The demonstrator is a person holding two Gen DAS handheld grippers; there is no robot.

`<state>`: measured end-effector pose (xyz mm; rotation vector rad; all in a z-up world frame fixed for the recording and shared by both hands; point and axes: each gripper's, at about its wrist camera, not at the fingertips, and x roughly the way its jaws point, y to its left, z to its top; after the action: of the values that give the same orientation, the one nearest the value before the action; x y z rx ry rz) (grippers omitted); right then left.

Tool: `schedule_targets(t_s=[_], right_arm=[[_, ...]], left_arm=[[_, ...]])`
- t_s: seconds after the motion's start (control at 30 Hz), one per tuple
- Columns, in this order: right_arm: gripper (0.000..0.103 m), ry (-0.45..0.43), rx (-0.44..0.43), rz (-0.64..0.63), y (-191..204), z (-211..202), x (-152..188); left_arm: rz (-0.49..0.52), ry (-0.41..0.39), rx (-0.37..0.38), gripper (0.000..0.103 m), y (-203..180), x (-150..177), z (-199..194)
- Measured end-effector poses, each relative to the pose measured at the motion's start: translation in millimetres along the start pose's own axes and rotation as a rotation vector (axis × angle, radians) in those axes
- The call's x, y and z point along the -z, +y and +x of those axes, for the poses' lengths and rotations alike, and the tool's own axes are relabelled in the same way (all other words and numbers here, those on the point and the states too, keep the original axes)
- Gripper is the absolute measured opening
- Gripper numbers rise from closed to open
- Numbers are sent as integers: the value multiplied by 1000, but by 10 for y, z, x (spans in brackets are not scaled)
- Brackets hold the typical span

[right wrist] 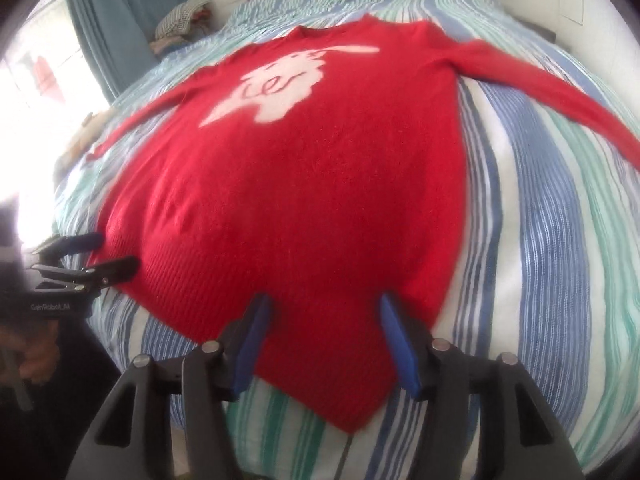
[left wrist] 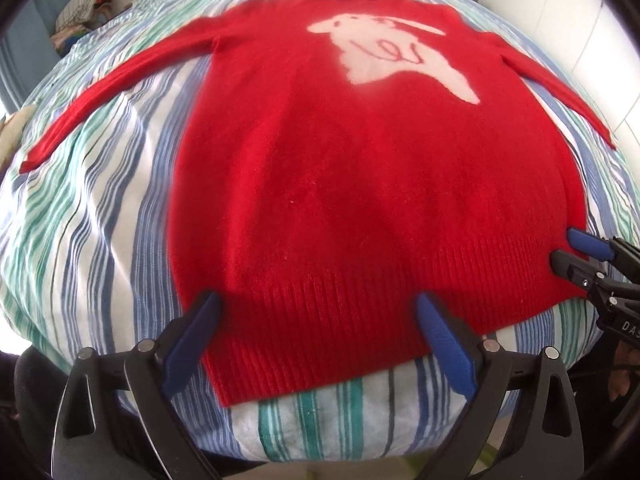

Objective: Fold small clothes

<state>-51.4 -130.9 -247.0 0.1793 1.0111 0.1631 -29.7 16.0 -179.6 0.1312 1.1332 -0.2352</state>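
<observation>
A red knitted sweater (left wrist: 360,168) (right wrist: 304,184) with a white animal figure on its chest lies flat and face up on the striped bed cover (left wrist: 104,216) (right wrist: 540,240). Both sleeves are spread out sideways. My left gripper (left wrist: 318,298) (right wrist: 113,250) hangs open over the ribbed hem at the sweater's near left corner, with the hem lying flat between its blue pads. My right gripper (right wrist: 324,300) (left wrist: 565,247) is open over the near right corner of the hem, with red cloth lying loose between its fingers. Neither gripper is pinching the fabric.
The bed's near edge drops off just below both grippers. A pile of folded clothes (left wrist: 86,4) (right wrist: 182,16) sits beyond the bed's far left corner beside a blue curtain (right wrist: 104,20). A person's hand (right wrist: 36,356) holds the left gripper's handle.
</observation>
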Motion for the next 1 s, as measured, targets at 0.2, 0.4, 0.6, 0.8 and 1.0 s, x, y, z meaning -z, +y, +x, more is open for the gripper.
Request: schedule_targets(t_s=[0.2, 0.4, 0.6, 0.8, 1.0], right_arm=[[58, -7, -7, 6, -28, -12, 33], [63, -10, 18, -14, 48, 19, 21], [65, -6, 26, -21, 67, 26, 13], [66, -8, 21, -21, 69, 24, 17], [70, 2, 38, -40, 112, 46, 8]], left_arm=[[-2, -3, -8, 100, -15, 6, 20], [-12, 18, 2, 100, -4, -35, 20], [-41, 32, 43, 100, 33, -23, -140], [-56, 24, 80, 100, 11, 86, -446], [-38, 0, 77, 100, -133, 93, -656]])
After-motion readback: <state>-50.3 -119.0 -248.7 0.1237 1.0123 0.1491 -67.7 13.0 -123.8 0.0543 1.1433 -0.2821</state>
